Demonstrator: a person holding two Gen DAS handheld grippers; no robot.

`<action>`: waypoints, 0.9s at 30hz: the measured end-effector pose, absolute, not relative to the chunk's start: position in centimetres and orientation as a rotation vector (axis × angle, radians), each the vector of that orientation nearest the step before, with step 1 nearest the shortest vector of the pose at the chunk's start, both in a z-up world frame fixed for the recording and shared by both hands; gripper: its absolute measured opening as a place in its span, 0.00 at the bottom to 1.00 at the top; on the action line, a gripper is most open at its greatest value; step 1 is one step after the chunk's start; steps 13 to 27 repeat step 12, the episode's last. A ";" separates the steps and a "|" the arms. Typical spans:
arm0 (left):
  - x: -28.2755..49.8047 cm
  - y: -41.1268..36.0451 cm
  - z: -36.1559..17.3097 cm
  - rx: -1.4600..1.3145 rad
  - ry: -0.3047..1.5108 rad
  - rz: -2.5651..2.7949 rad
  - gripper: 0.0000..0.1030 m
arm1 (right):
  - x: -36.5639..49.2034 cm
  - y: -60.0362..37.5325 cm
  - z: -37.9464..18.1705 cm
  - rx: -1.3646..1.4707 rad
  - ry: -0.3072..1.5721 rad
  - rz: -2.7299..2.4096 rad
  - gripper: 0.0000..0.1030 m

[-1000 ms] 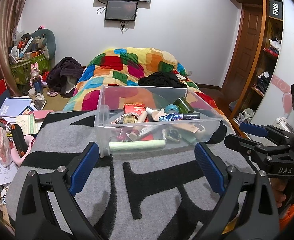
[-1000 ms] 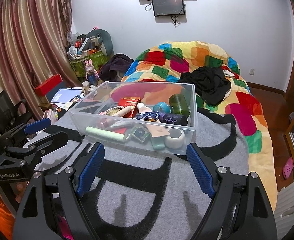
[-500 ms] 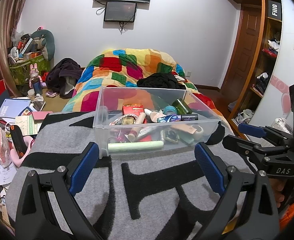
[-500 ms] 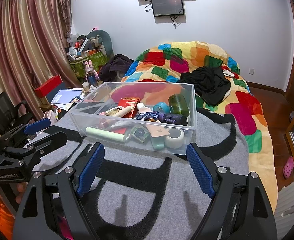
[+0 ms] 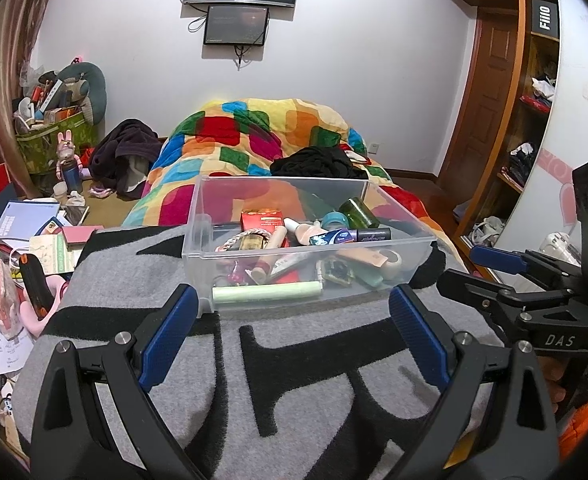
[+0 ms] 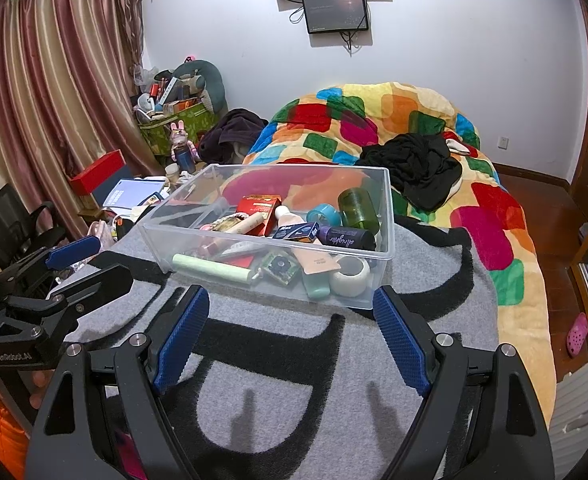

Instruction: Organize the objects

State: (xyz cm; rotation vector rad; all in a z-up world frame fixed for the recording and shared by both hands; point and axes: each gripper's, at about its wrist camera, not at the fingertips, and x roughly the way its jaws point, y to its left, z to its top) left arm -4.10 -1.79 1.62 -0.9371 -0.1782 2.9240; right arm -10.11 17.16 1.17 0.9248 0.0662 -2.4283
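1. A clear plastic bin [image 5: 406,272] sits on a grey blanket with black lettering [image 5: 302,360] at the foot of a bed, with a bright patchwork quilt [image 5: 254,140] behind it.
2. The bin holds a jumble of small items: a pale green tube [image 5: 266,293] lies along its near wall, a red box [image 5: 263,220] towards the back, a dark green jar [image 5: 359,212] at the back right, a roll of white tape [image 6: 349,276] in the near right corner.
3. The left gripper [image 5: 294,332] hovers over the blanket just short of the bin, its blue-padded jaws spread wide and holding nothing.
4. The right gripper [image 6: 290,336] hovers beside it, also just short of the bin, jaws wide apart and empty.
5. Each gripper appears at the edge of the other's view.
6. A black garment [image 6: 414,168] lies crumpled on the quilt beyond the bin.
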 end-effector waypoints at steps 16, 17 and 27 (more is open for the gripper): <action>-4.0 -1.9 1.8 -0.935 -0.198 2.913 0.94 | -10.0 17.0 1.2 0.927 0.067 -2.429 0.80; -4.0 -1.9 1.8 -0.935 -0.198 2.913 0.94 | -10.0 17.0 1.2 0.927 0.067 -2.429 0.80; -4.0 -1.9 1.8 -0.935 -0.198 2.913 0.94 | -10.0 17.0 1.2 0.927 0.067 -2.429 0.80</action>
